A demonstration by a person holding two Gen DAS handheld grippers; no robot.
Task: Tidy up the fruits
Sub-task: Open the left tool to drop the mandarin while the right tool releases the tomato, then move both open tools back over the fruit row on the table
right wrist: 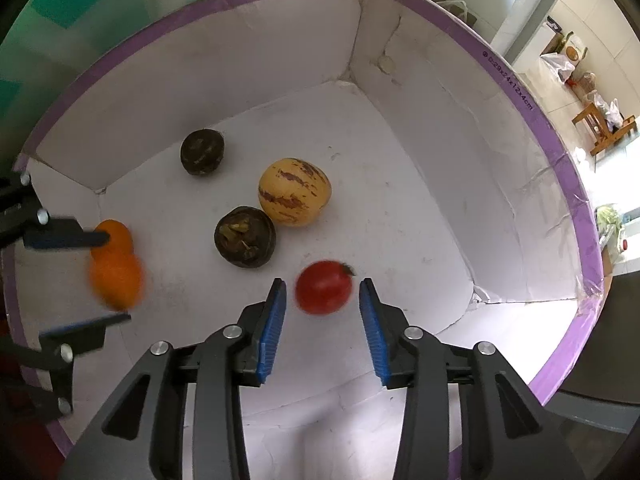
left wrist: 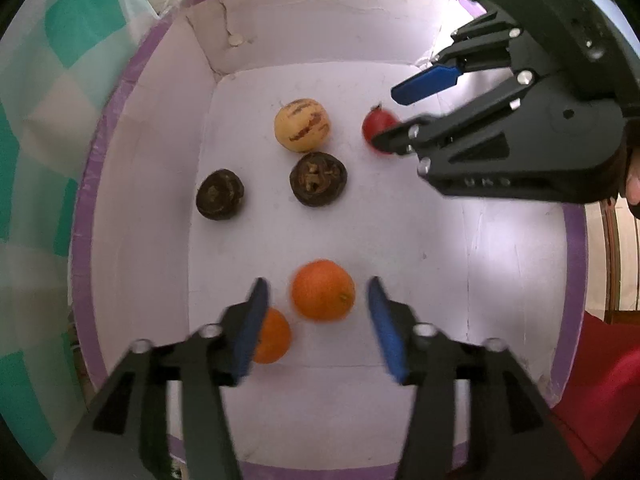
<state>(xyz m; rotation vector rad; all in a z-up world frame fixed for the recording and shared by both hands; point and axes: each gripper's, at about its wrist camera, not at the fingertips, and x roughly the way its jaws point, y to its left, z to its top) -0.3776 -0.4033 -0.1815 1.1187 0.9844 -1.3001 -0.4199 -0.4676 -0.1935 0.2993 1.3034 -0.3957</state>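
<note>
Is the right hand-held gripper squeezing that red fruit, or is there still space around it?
Apart. The right wrist view shows white box floor between the red fruit and both blue pads of the right hand-held gripper.

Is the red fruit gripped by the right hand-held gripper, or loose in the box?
Loose. The red fruit lies on the box floor between the right hand-held gripper pads, with visible gaps on both sides.

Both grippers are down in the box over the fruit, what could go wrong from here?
1. The loose orange between the open left gripper may roll into the second orange.
2. The red fruit lies free under the right gripper; closing could nudge it toward the dark fruit.
</note>
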